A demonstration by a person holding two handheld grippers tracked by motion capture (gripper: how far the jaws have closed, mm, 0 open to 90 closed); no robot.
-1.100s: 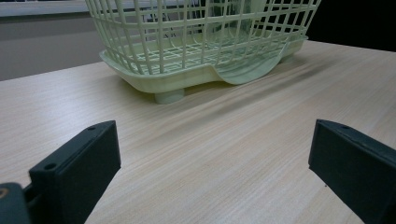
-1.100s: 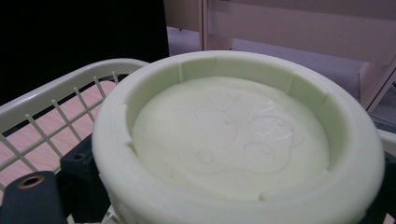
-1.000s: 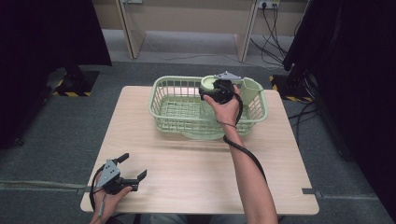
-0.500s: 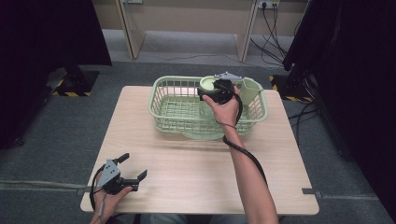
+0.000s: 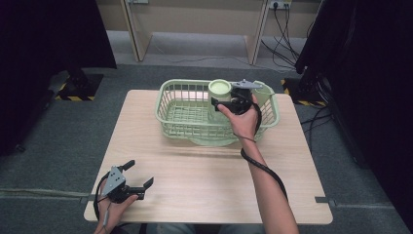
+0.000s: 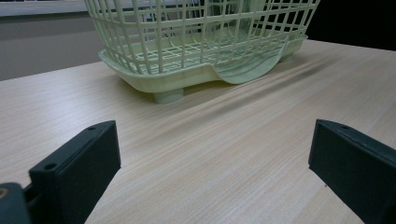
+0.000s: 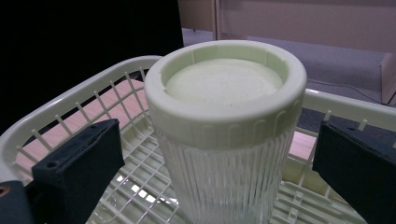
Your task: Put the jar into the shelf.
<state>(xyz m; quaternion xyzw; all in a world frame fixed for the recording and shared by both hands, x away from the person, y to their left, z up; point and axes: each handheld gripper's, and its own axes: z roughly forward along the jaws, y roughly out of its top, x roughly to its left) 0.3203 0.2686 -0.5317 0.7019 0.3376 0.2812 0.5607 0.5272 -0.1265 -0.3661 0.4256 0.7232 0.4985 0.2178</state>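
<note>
The right gripper [image 5: 220, 105], jaws wide open either side of the lidded ribbed jar [image 7: 225, 135] standing in the green basket [image 5: 168, 116], risks tipping it if one jaw touches first.

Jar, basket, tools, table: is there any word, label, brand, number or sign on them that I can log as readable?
None: no readable text.
Jar: lid plain, ribbed glass carries no label.
Basket: bare pale green plastic, no marking.
Left tool and right tool: black jaws and grey plate show no lettering.
Table: bare wood grain.
Yellow-black hazard stripes on the floor are a pattern, not text.
</note>
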